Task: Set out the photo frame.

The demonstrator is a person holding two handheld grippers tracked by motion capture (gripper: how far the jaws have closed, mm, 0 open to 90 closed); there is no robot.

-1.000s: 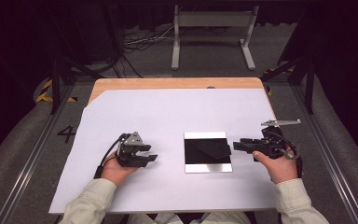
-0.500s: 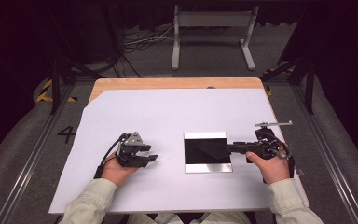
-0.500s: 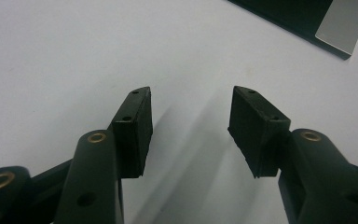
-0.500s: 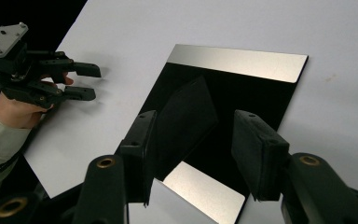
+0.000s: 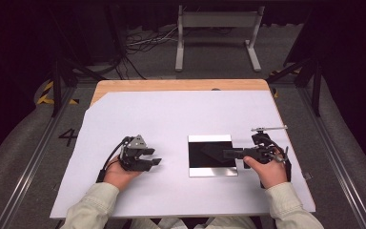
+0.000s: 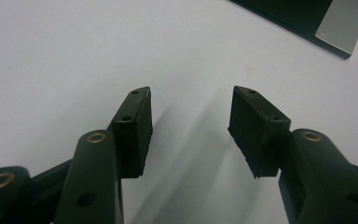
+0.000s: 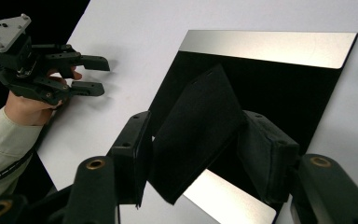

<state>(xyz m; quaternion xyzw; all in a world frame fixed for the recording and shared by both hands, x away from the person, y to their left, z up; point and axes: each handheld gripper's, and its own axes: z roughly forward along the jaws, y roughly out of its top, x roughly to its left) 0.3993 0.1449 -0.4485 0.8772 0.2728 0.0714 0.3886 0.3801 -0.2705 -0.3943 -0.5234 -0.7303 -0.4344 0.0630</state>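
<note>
A square black plate (image 5: 201, 161) with silver bands along two edges lies flat on the white sheet, right of centre; it is also seen in the right gripper view (image 7: 279, 79) and the left gripper view (image 6: 307, 18). My right gripper (image 5: 226, 153) (image 7: 196, 116) reaches over its right edge. A thin black flat piece (image 7: 196, 135) (image 5: 215, 151) leans tilted between the jaws, which have just been opening and do not clamp it. My left gripper (image 5: 156, 157) (image 6: 191, 98) (image 7: 102, 75) rests on the sheet left of the plate, open and empty.
The white sheet (image 5: 171, 114) covers most of a wooden table (image 5: 171, 85). A metal stand (image 5: 217, 28) and cables (image 5: 147, 40) sit on the floor beyond the far edge. Rails run along both sides of the table.
My right gripper has moved left and down, from beside the plate to over its right edge, and its jaws stand wider. The left hand has not moved.
</note>
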